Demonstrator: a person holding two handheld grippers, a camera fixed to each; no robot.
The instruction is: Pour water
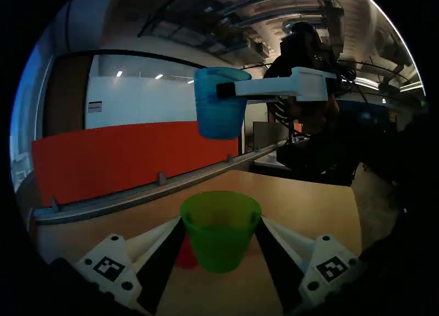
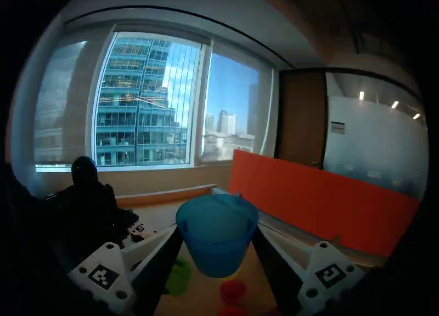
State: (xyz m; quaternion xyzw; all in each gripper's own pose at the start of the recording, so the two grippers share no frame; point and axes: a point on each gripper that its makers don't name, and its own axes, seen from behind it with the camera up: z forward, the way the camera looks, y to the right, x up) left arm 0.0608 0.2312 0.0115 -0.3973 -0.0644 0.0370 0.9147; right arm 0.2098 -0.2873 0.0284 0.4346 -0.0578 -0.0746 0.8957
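The left gripper (image 1: 220, 227) grips the green cup (image 1: 220, 244), a finger pressed on each side of it just under the rim. The cup stands upright over the near part of the wooden table (image 1: 307, 206); I cannot tell whether its base touches the wood. Just beside it, behind its lower left side, a small red object (image 1: 186, 257) sits on the table, partly hidden by the cup and the finger. The right gripper (image 2: 217, 231) is clamped on the blue cup (image 2: 217, 244) in the same way, both fingers against its walls, mouth upward. In the left gripper view this blue cup hangs high in the air – well above the green one and farther toward the table's far edge – roughly upright, with a white finger reaching in from the right to its side. Neither view shows whether either cup holds water. In the right gripper view the green cup lies low at the left, half behind a finger, with red pieces near it on the table. Along the far edge of the table runs a grey rail (image 1: 159, 188), and behind that an orange panel (image 1: 131, 159). A person (image 1: 307, 69) in dark clothing stands behind the raised gripper. A large window (image 2: 164, 102) looks out on tall buildings.
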